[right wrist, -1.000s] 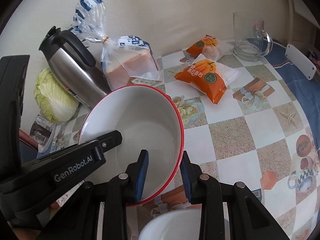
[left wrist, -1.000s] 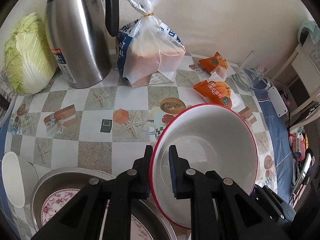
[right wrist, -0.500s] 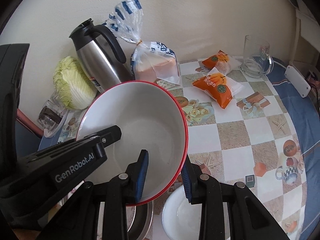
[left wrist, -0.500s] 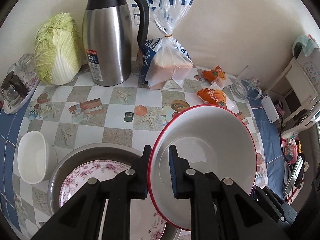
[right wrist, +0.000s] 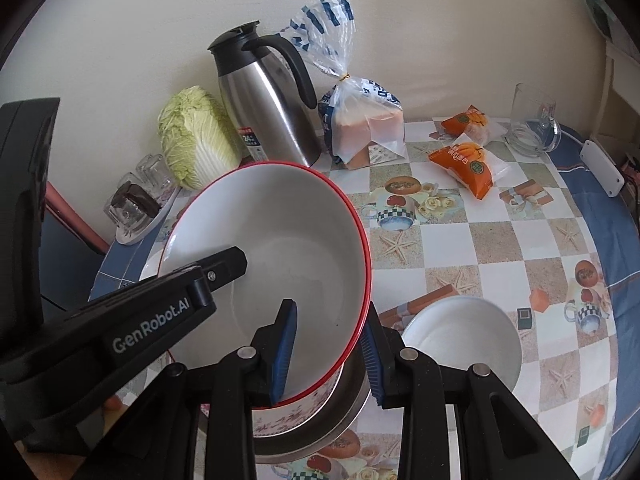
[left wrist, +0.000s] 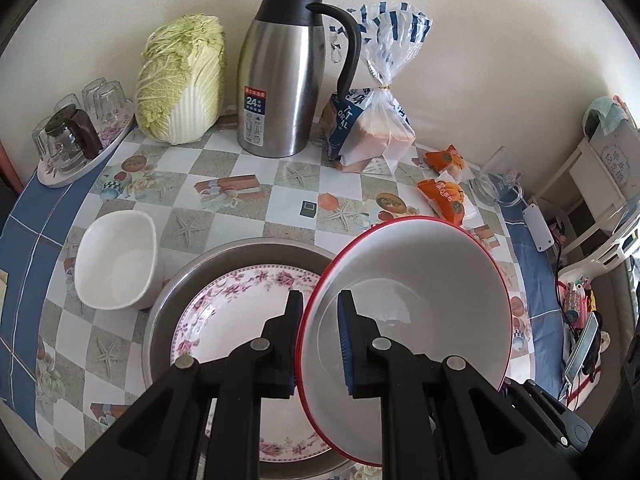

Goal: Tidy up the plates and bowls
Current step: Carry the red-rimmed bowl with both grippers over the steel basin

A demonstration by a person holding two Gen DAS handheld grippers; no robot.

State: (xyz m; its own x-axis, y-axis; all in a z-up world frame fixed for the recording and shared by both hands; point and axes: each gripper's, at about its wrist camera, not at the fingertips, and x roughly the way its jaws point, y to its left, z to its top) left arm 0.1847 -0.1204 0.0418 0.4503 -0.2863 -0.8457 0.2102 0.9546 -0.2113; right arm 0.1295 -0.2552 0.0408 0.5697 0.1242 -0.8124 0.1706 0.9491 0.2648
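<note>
Holding the red-rimmed bowl point(left wrist: 416, 280) by its rim with both grippers, left gripper point(left wrist: 318, 344) and right gripper point(right wrist: 328, 348) pinched on it, I keep it steady above the flowered plate point(left wrist: 224, 312) at lower center, so it can stack there.

Thermos point(left wrist: 286, 80); cabbage point(left wrist: 182, 80); bagged bread point(left wrist: 370, 128).
</note>
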